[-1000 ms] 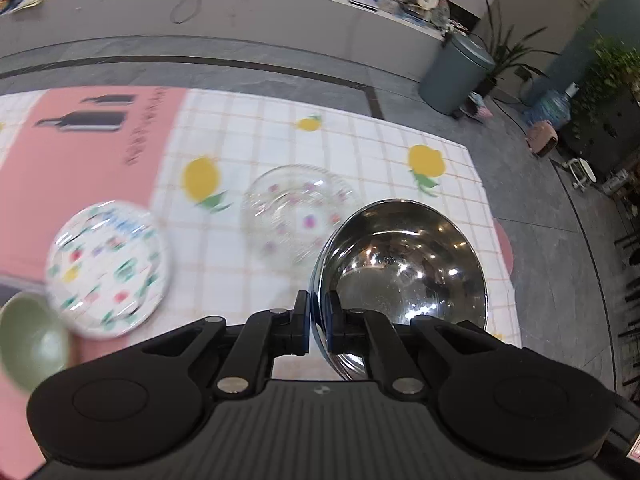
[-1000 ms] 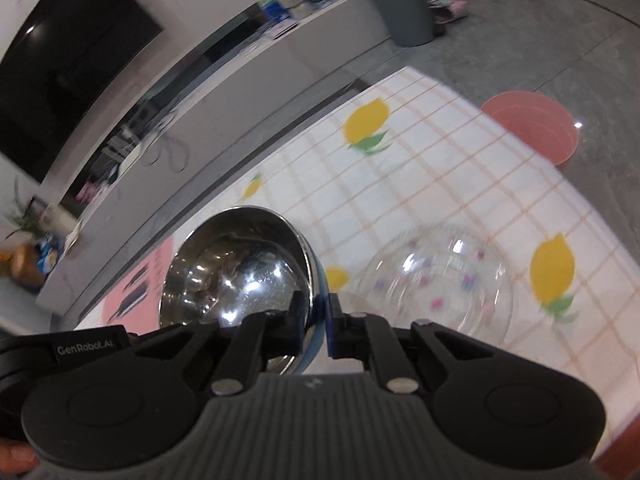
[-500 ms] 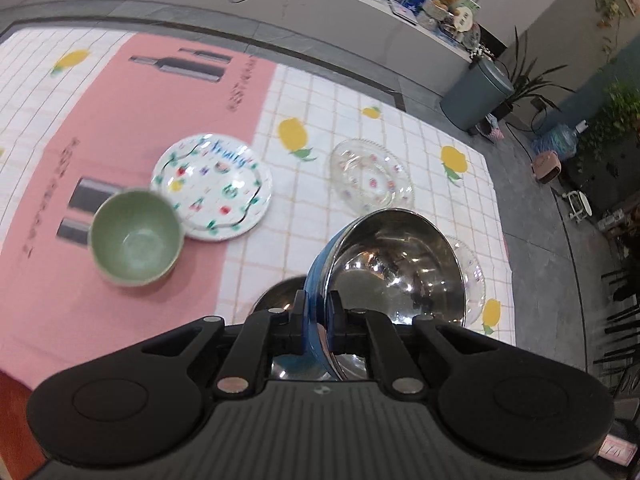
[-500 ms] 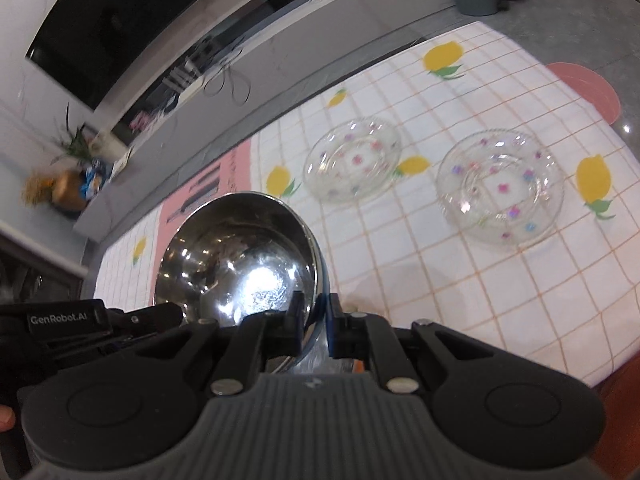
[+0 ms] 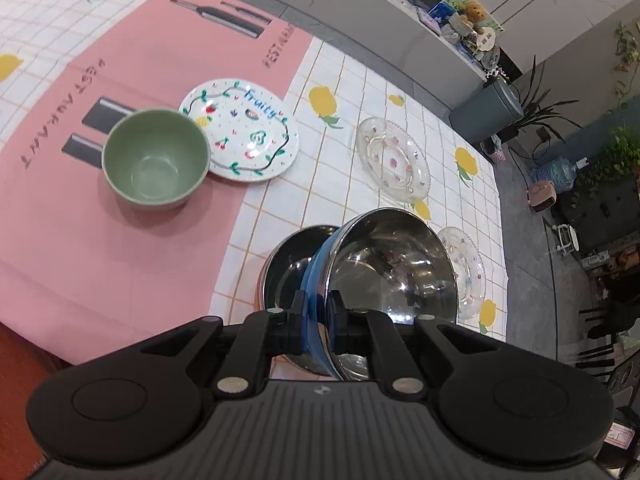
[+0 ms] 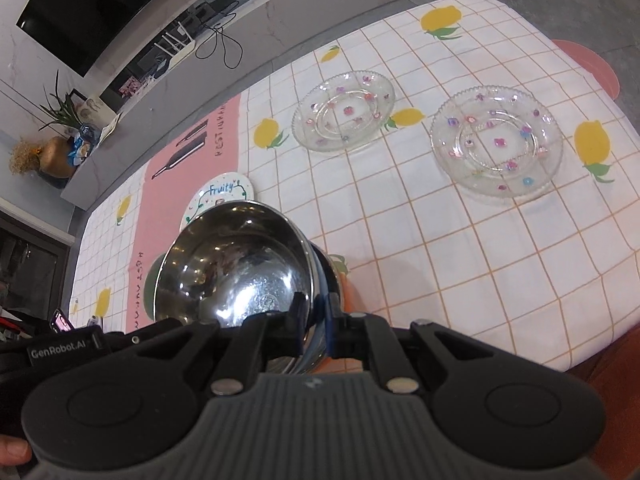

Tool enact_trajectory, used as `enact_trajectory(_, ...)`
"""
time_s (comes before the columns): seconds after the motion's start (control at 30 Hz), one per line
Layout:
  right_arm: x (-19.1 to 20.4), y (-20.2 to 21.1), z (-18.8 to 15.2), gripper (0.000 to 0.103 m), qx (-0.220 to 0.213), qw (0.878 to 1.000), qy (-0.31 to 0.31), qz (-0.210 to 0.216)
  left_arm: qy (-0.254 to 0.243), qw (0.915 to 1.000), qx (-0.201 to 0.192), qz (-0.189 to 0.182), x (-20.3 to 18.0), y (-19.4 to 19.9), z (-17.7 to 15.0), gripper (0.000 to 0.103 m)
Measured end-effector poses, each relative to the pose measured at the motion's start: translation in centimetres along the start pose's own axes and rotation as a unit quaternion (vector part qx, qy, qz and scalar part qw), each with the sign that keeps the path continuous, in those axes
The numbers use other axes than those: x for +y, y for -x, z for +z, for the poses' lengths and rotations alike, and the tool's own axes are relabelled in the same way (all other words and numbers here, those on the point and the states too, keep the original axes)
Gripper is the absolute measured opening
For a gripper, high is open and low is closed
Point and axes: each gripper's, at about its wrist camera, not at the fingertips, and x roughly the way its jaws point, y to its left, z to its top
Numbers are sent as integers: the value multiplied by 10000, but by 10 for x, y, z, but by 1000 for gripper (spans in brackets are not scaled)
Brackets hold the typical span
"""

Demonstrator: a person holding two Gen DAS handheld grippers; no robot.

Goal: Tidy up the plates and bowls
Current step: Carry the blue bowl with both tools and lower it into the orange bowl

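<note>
My left gripper [image 5: 318, 316] and my right gripper [image 6: 313, 322] are each shut on the rim of one steel bowl with a blue outside [image 5: 390, 268] [image 6: 236, 268], on opposite sides. The bowl hangs tilted just above a second steel bowl [image 5: 290, 266] with an orange outside that stands on the table. A green bowl [image 5: 156, 158] and a white fruit-pattern plate [image 5: 244, 136] [image 6: 218, 196] lie to the left. Two clear glass plates lie to the right, one far [image 5: 394, 160] [image 6: 344, 110], one near [image 5: 466, 270] [image 6: 496, 140].
The table has a pink and white lemon-check cloth [image 6: 440, 240]. Its near edge [image 5: 24, 340] and right edge are close. A grey bin [image 5: 486, 110] and potted plants stand on the floor beyond the table. A long counter [image 6: 240, 48] runs behind.
Both grippers have carried the blue steel bowl back toward the near side of the table and lowered it over the second steel bowl. The green bowl and fruit plate came fully into view.
</note>
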Motion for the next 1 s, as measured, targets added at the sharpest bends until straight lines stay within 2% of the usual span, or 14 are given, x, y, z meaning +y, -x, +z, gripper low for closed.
enact_trajectory(0.23, -4, -9, -1, 7, 72, 9999, -5, -108, -21, 9999, 47, 114, 3, -11, -8, 10)
enact_trajectory(1.0, -10, -37, 6, 7, 195, 9994, -101, -254, 29, 9990, 302, 334, 9, -39, -3, 10)
